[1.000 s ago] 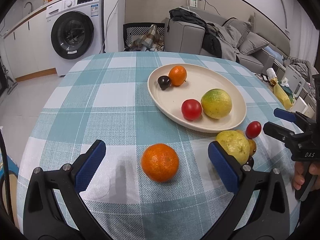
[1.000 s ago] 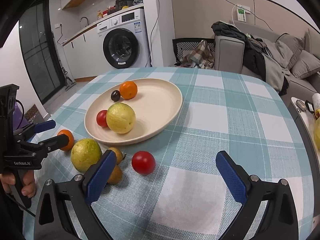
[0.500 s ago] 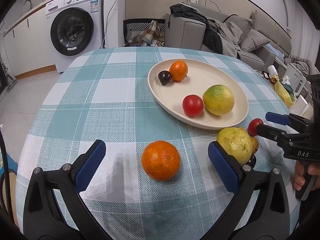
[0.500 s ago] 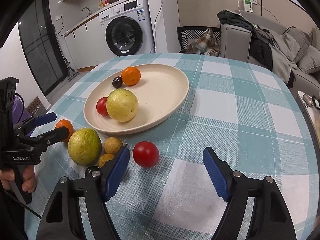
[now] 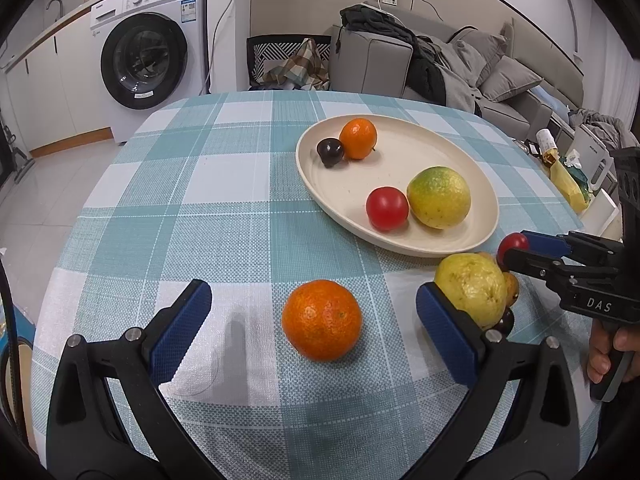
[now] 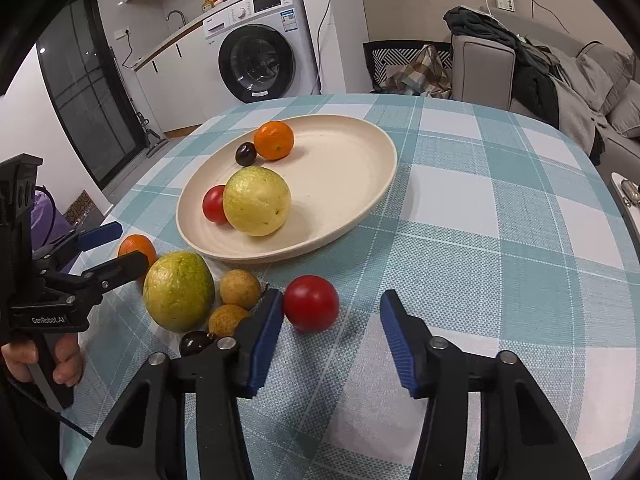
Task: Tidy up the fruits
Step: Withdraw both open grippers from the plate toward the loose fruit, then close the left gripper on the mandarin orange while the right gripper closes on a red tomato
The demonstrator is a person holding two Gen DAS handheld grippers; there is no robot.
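Note:
On the checked table, a loose orange (image 5: 322, 320) lies between the fingers of my left gripper (image 5: 312, 296), which is open and not touching it. A red tomato (image 6: 311, 303) sits between the closing jaws of my right gripper (image 6: 331, 300); the left pad touches it and a gap shows on the right. Close by lie a yellow-green fruit (image 6: 178, 290), two small brown fruits (image 6: 240, 289) and a dark one (image 6: 195, 342). The cream plate (image 6: 340, 184) holds an orange, a dark plum, a red tomato and a large yellow fruit (image 6: 257, 206).
A hand (image 6: 60, 364) grips the left tool's handle at the table's left edge. Beyond the table stand a washing machine (image 6: 256, 60), a black basket and a grey sofa (image 6: 560, 80) piled with clothes. Bare cloth lies right of the plate.
My right gripper's jaws have narrowed from wide open and moved in around the loose red tomato. The left gripper and its orange have stayed put.

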